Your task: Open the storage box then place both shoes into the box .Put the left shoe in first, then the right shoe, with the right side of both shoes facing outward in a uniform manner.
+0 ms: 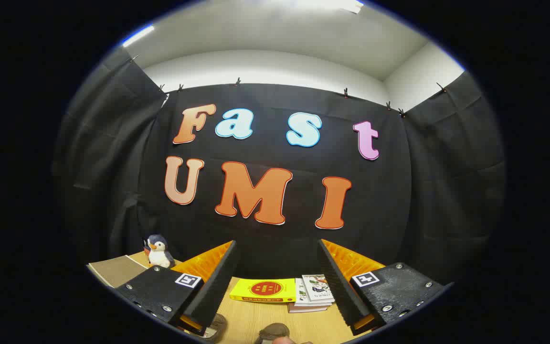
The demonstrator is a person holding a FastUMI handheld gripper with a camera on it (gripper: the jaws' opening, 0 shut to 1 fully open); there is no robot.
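On the light wooden tabletop (256, 320) ahead of you, a yellow book (263, 290) lies flat at the far edge, against the foot of the black cloth wall (265, 239). Just beside it, toward your right finger, sits a small stack of booklets (314, 292) with pale illustrated covers, touching or nearly touching the yellow one. Your gripper (277, 282) is spread wide, its fingers well apart and holding nothing; the book and booklets show in the gap between them, beyond the tips.

Close under the gripper, two brownish rounded shapes show at the near edge of the table: one shoe (216, 326) by your left finger, and another shoe (273, 331) nearer the middle. Both are cut off, so you cannot tell which is left or right.

Beyond your left finger, a plush penguin (159, 251) stands upright at the table's far corner, next to a tan mat (117, 270). Above the cloth, white walls and a white ceiling (275, 48) meet, with a bright strip light (137, 36) up high.
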